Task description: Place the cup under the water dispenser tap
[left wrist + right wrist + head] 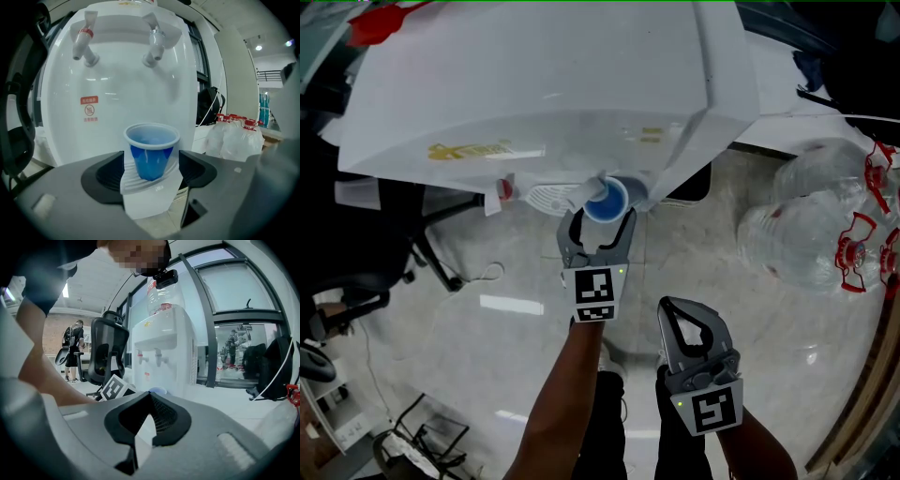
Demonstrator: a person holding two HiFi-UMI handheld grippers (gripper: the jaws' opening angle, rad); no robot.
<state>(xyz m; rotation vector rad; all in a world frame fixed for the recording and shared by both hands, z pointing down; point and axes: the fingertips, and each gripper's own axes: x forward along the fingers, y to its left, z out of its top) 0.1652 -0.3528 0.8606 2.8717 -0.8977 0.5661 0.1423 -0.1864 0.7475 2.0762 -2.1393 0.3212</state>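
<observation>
A blue plastic cup (606, 199) (151, 154) stands upright on the white ribbed drip tray (145, 197) of the white water dispenser (534, 84) (112, 103). It sits roughly below the right-hand tap (153, 47); the red-marked tap (82, 44) is further left. My left gripper (600, 220) (151, 168) is open around the cup, one jaw on each side, and its pads do not press on the cup. My right gripper (675, 307) (149, 397) hangs back to the right, shut and empty, with the dispenser (164, 348) ahead of it.
Large clear water bottles with red caps (816, 225) (234, 136) lie on the floor right of the dispenser. A black office chair (356, 281) (108, 352) stands to the left. A person (75, 348) stands far back in the room.
</observation>
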